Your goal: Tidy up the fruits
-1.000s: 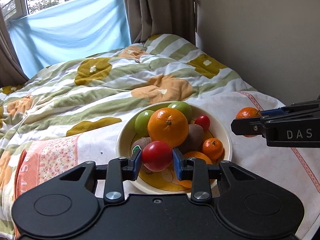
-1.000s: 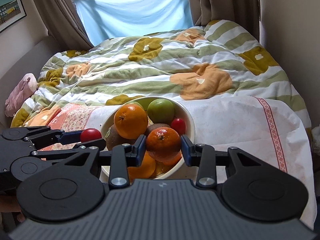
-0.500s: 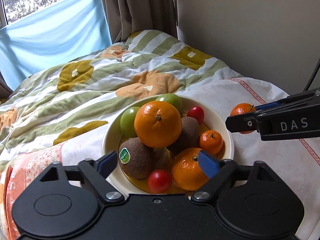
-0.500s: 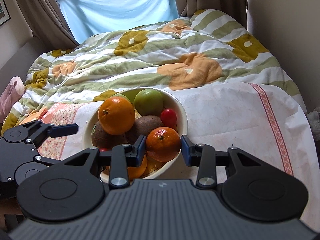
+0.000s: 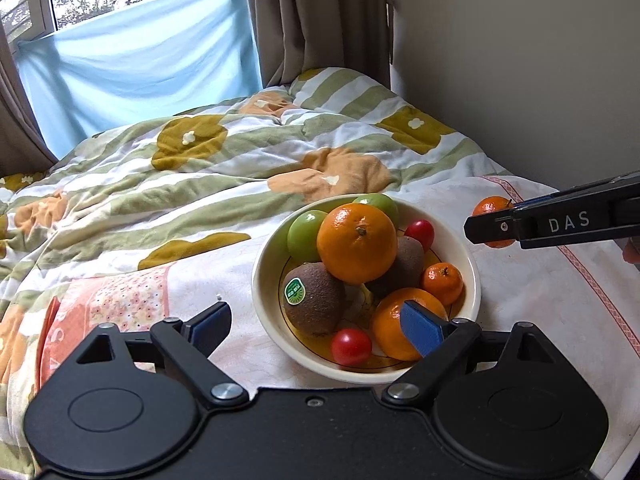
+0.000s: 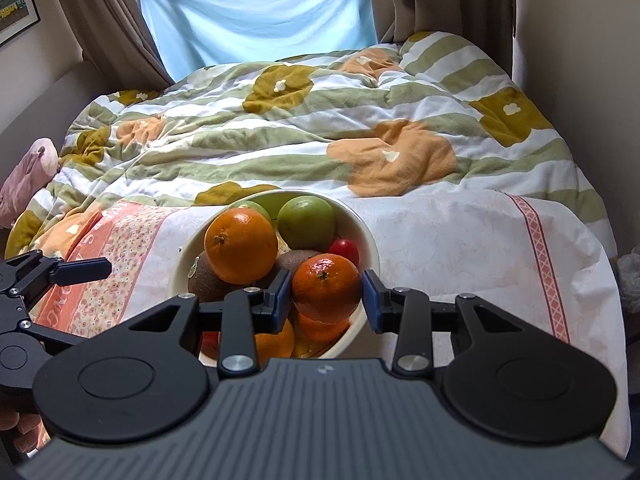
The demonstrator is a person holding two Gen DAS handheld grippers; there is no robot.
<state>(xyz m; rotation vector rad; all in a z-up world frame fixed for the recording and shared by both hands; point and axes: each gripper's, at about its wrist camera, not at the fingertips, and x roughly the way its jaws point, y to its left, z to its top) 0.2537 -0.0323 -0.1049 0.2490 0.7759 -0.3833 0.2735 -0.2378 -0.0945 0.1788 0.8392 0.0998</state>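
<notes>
Two grippers sit over a cream bowl (image 5: 266,280) of fruit that rests on a white cloth (image 5: 532,300) spread over a flowered quilt (image 5: 224,160) on a bed. Left gripper (image 5: 316,326): fingers spread wide and released, nothing between the blue pads; one pad (image 5: 210,322) sits over the cloth just left of the bowl, the other (image 5: 420,328) overlaps the near right part of the bowl in front of an orange (image 5: 390,330). A red tomato (image 5: 351,347) lies loose on the bowl floor near the front rim, between a stickered kiwi (image 5: 314,304) and that orange, touching neither pad. Right gripper (image 6: 325,300): fingers clenched on a mandarin (image 6: 326,288), both blue pads pressed against its sides; it is held above the right part of the bowl, clear of the fruit beneath. Bowl contents, left wrist view: a large orange (image 5: 357,242) on top of the heap, two green fruits (image 5: 306,235) behind it, a second kiwi (image 5: 404,264), a small mandarin (image 5: 442,283) and a second tomato (image 5: 420,233) by the far right rim. A blue sheet (image 6: 256,8) hangs across the window behind the bed.
</notes>
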